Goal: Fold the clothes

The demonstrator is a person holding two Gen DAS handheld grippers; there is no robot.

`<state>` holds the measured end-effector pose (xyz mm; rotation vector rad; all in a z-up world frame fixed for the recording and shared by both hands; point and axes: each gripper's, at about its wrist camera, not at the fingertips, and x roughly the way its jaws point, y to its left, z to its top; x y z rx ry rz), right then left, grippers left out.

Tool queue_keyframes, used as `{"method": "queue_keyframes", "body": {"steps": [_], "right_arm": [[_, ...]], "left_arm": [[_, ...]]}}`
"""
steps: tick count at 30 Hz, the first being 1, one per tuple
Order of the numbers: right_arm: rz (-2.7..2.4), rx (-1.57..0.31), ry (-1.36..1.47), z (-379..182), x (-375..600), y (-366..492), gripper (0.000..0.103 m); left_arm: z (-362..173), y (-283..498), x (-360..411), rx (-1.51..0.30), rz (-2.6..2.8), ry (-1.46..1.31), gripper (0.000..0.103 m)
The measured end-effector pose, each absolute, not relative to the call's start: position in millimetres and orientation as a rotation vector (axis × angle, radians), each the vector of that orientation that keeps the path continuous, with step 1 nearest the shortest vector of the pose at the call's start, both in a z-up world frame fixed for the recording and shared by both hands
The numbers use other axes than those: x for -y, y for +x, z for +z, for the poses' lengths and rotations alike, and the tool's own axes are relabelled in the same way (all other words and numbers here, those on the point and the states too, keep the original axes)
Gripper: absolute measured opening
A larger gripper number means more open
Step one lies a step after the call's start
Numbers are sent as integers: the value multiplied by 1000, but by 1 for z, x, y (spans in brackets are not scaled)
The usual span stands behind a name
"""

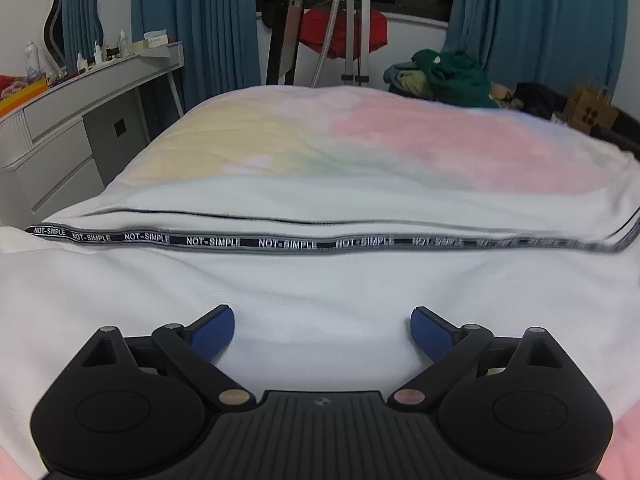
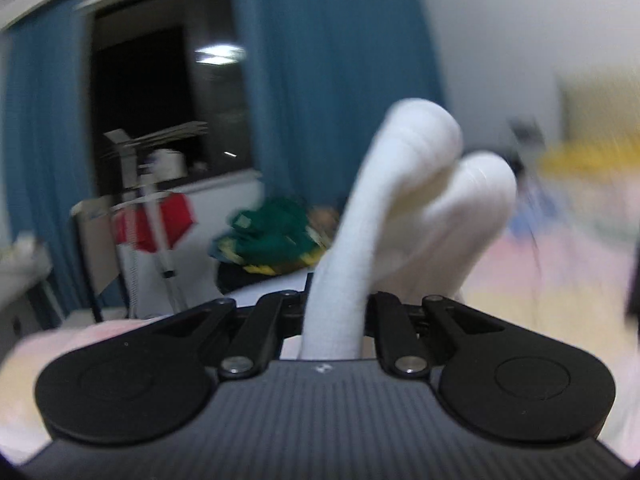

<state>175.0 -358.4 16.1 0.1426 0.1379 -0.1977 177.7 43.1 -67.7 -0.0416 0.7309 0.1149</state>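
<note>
A white garment (image 1: 320, 280) lies spread on the bed, with a black "NOT-SIMPLE" printed band (image 1: 256, 242) running across it. My left gripper (image 1: 322, 330) is open just above the white cloth near its front edge, blue pads (image 1: 214, 330) wide apart and empty. In the right wrist view my right gripper (image 2: 335, 312) is shut on a bunched fold of white garment (image 2: 404, 208), which sticks up between the arms in thick rolls. The fingertips themselves are hidden by the cloth. That view is motion-blurred.
The bed has a pastel yellow, pink and green cover (image 1: 360, 140). A grey dresser (image 1: 60, 140) with bottles stands left. A pile of green clothes (image 1: 452, 76) lies at the far right, a tripod and red cloth (image 1: 344, 36) behind the bed, teal curtains (image 1: 192, 20) at the window.
</note>
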Motion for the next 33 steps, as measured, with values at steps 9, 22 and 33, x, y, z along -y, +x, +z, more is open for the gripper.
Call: {"method": "queue_keyframes", "body": {"steps": [9, 22, 33], "right_arm": [[192, -129, -332, -46, 142, 135, 12], [371, -323, -516, -124, 93, 117, 15], [586, -572, -162, -78, 121, 100, 74]], "left_arm": [[3, 127, -108, -491, 182, -276, 99], [-12, 127, -105, -529, 112, -276, 99], [-28, 116, -98, -536, -2, -323, 96]]}}
